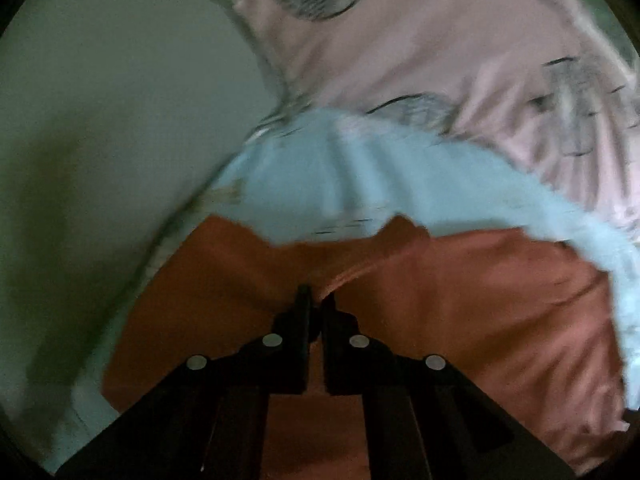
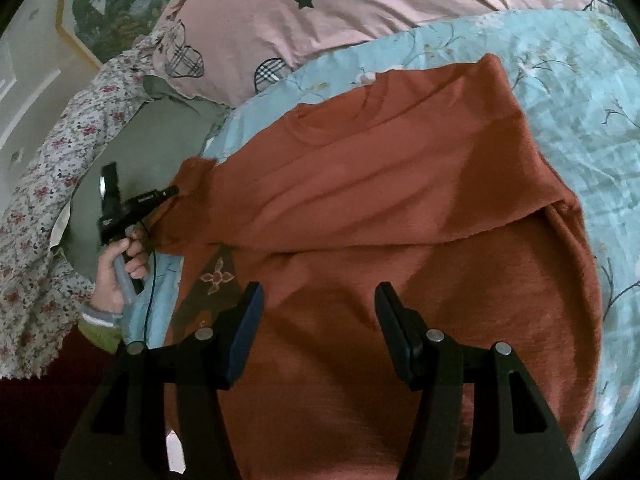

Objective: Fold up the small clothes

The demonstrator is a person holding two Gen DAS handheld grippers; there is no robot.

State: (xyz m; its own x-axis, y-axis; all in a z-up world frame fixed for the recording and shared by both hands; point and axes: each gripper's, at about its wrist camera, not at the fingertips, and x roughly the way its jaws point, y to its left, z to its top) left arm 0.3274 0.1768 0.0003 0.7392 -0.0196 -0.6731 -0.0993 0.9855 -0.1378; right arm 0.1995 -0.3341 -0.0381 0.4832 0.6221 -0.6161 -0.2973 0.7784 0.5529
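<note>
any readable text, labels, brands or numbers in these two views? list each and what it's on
None readable.
Left gripper: faint pale marks on its black body, too small to read.
Rust-orange sweater: only a flower-shaped motif near its edge, no letters.
Pink pillowcase: plaid hearts and stars, no text.
Left wrist view: motion-blurred, nothing legible.

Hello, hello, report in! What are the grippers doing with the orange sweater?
Left gripper shut on orange sweater, pinching its edge. Right gripper open, above sweater. Sweater partly folded on blue sheet. Nothing in the way.

no legible text anywhere, left wrist view prob. too blurred
</note>
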